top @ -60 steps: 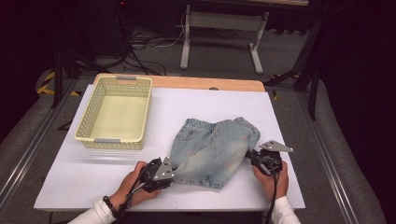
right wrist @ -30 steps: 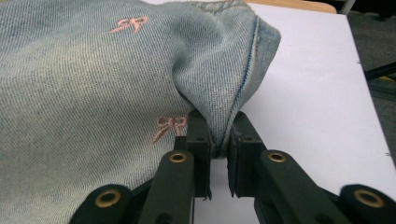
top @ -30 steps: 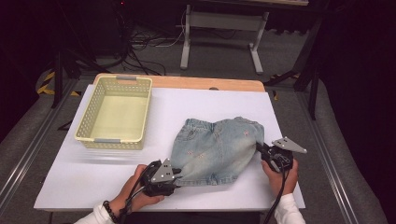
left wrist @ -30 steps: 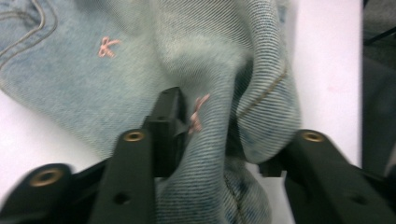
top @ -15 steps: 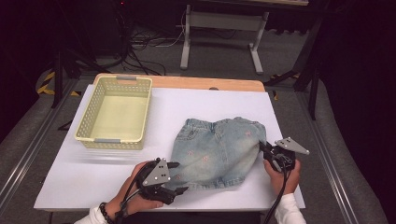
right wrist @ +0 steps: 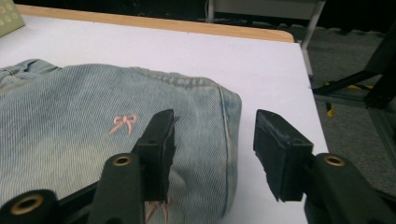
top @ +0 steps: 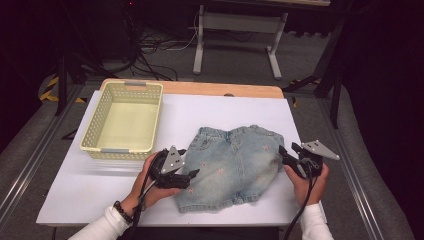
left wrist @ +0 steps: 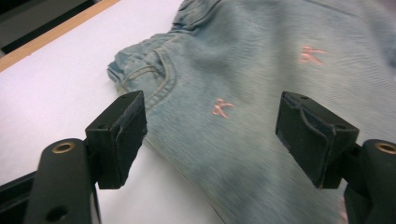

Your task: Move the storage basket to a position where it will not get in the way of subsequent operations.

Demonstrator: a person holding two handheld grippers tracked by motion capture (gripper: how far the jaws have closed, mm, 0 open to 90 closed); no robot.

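A pair of light denim shorts [top: 232,167] with small pink bows lies flat on the white table [top: 200,110]. My left gripper [top: 192,175] hovers at the shorts' left edge. In the left gripper view the shorts [left wrist: 261,60] lie under my left gripper [left wrist: 212,135], whose jaws stand open after widening and then easing in slightly; its pads touch nothing. My right gripper [top: 282,155] is at the shorts' right edge. In the right gripper view that folded edge [right wrist: 229,116] sits between the jaws of my right gripper [right wrist: 215,149], which have just been opening and do not press it.
A pale yellow plastic basket [top: 100,117] stands at the table's far left and holds nothing. A wooden strip [top: 225,89] runs along the table's far edge. Beyond it are cables and a metal stand [top: 235,22] on the floor.
Both grippers have let go of the shorts' edges and opened. The left gripper has moved a little away from me along the left edge. The shorts now lie flatter.
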